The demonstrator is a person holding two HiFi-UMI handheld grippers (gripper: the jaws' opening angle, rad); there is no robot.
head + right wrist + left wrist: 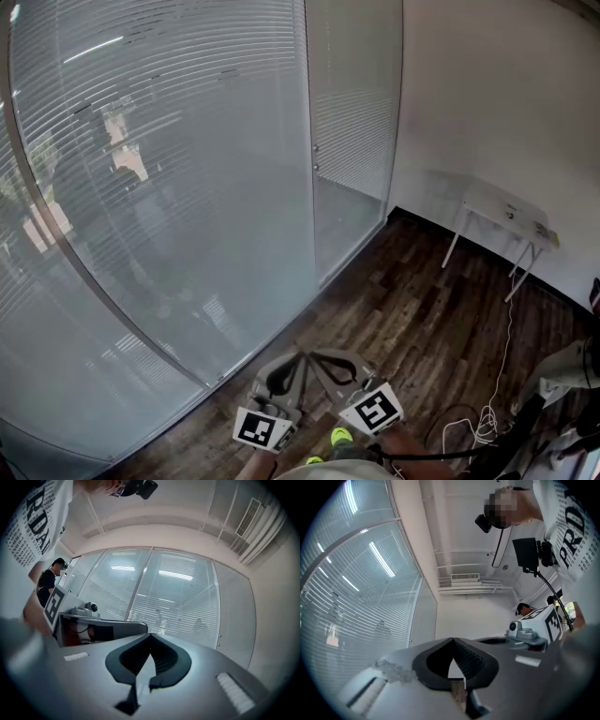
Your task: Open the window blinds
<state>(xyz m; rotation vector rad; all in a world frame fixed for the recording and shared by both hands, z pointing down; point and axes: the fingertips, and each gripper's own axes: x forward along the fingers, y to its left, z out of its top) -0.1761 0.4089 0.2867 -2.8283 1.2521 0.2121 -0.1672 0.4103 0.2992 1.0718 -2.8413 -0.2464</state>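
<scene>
Approach stage: left gripper [452,641] and right gripper [151,637] were both closed on nothing, held low, well short of the blinds [159,122] behind the glass [239,314] ahead (no cord or wand visible); next likely meant locating their control.

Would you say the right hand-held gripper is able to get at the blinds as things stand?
Probably not yet. The right hand-held gripper, jaws shut, is held apart from the blinds, with only bare floor between, so a step closer is needed. The slats also seem to sit behind glass.
</scene>
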